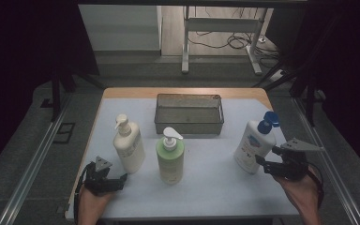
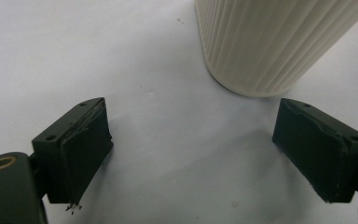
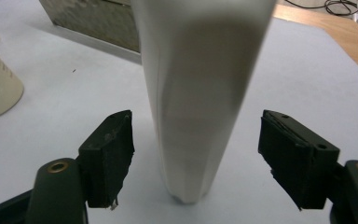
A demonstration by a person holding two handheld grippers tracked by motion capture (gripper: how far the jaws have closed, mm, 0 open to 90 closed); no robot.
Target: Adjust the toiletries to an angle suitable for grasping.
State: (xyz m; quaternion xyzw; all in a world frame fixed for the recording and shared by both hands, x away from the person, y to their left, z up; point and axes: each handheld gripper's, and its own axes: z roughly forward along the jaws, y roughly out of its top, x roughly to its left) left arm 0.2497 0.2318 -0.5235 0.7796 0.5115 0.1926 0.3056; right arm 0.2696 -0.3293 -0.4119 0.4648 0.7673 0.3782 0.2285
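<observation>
Reach is the step I judge I'm in: my right gripper (image 1: 261,161) stands with jaws wide on either side of the white bottle with the blue cap (image 1: 254,143), which is upright at the table's (image 1: 215,187) right; pads look clear of it, though the near view is blurred. Next I'd centre and close. My left gripper (image 1: 122,179) rests open and empty beside the cream pump bottle (image 1: 129,145).

Three bottles in row on table (image 1: 215,187) — basket (image 1: 189,114) behind middle bottle (image 1: 170,158).
</observation>
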